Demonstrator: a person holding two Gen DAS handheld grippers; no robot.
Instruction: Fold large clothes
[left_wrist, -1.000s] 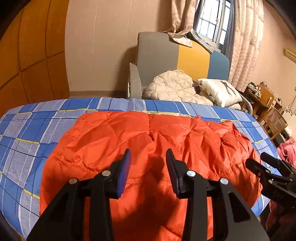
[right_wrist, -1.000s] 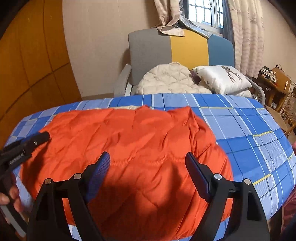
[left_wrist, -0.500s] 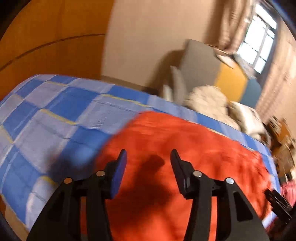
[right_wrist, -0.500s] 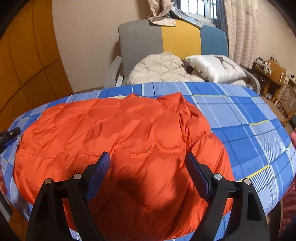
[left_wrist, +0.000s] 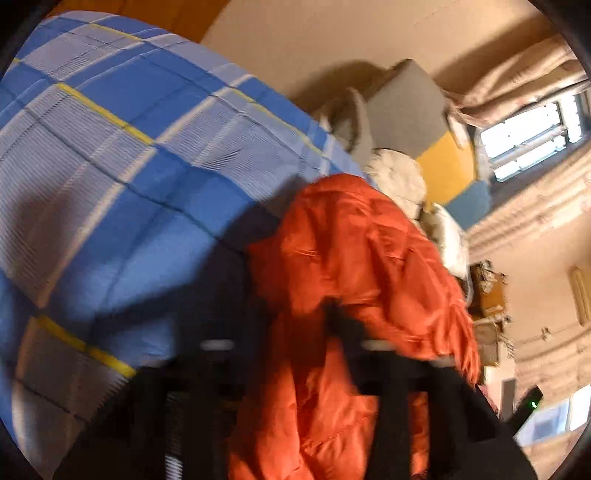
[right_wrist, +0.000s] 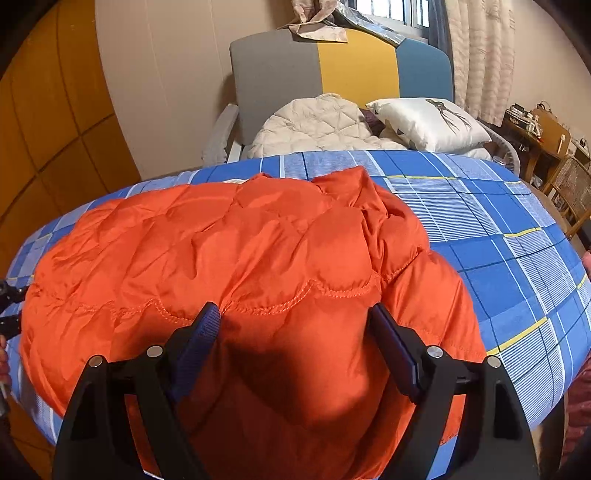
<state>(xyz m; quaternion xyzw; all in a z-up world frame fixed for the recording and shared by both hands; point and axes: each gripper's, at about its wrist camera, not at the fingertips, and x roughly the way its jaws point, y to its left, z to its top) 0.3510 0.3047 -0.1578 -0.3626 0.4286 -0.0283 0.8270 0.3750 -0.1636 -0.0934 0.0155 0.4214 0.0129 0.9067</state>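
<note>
An orange quilted jacket (right_wrist: 240, 251) lies spread on a bed with a blue checked sheet (right_wrist: 480, 221). My right gripper (right_wrist: 291, 325) hovers open over the jacket's near hem, with nothing between its fingers. The left wrist view is blurred and tilted. There my left gripper (left_wrist: 288, 317) is at the jacket's (left_wrist: 351, 240) left edge, its jaws closing. Bunched orange fabric fills the gap between the fingers and drapes over the right one. In the right wrist view its black tips (right_wrist: 8, 306) show at the jacket's far left edge.
Behind the bed stands a grey, yellow and blue armchair (right_wrist: 332, 70) holding a cream quilted garment (right_wrist: 314, 125) and a white pillow (right_wrist: 428, 122). A wooden desk (right_wrist: 543, 136) and a chair are at the far right. Orange wall panels (right_wrist: 44, 129) stand to the left.
My left gripper swung left and down to the jacket's left edge, rolled, and closed around the fabric. The right gripper stayed open over the near hem, sinking slightly.
</note>
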